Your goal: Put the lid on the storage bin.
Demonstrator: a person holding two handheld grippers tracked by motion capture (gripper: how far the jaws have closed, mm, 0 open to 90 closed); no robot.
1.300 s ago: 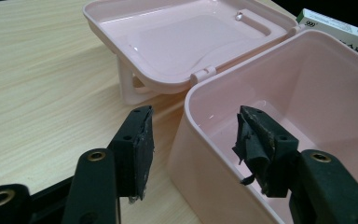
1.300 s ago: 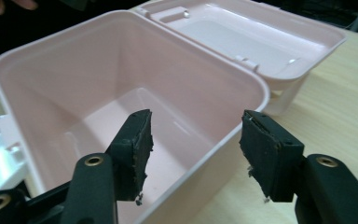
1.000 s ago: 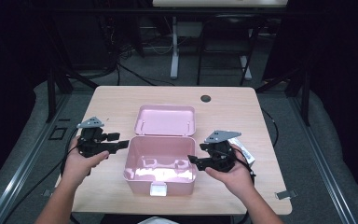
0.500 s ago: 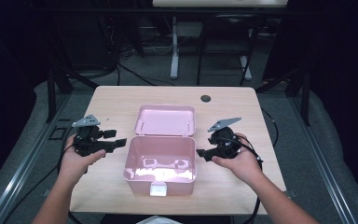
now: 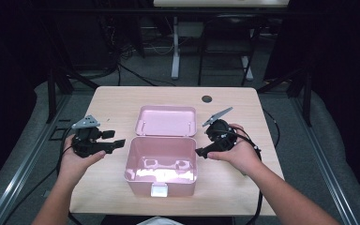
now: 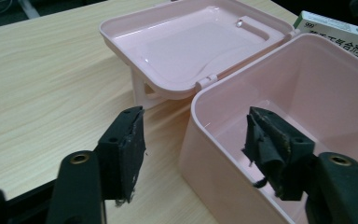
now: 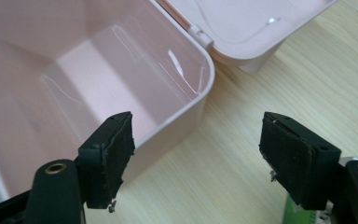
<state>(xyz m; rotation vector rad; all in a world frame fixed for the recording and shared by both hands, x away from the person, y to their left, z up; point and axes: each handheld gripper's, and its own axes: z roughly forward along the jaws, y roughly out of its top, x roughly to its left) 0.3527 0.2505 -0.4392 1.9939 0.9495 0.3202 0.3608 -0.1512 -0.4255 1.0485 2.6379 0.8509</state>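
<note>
right gripper (image 5: 201, 151) lifted off, jaws just spread, nothing between; left gripper (image 5: 117, 142) spread astride glossy pink box (image 5: 161, 164) wall.

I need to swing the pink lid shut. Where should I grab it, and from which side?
Take the lid by its thin side rim, near the far corner away from the hinge, coming in level from the table's right. It lies open, hollow side up, behind the box, and a tab beneath props it off the wood, so one jaw can probably slide under the rim.
</note>
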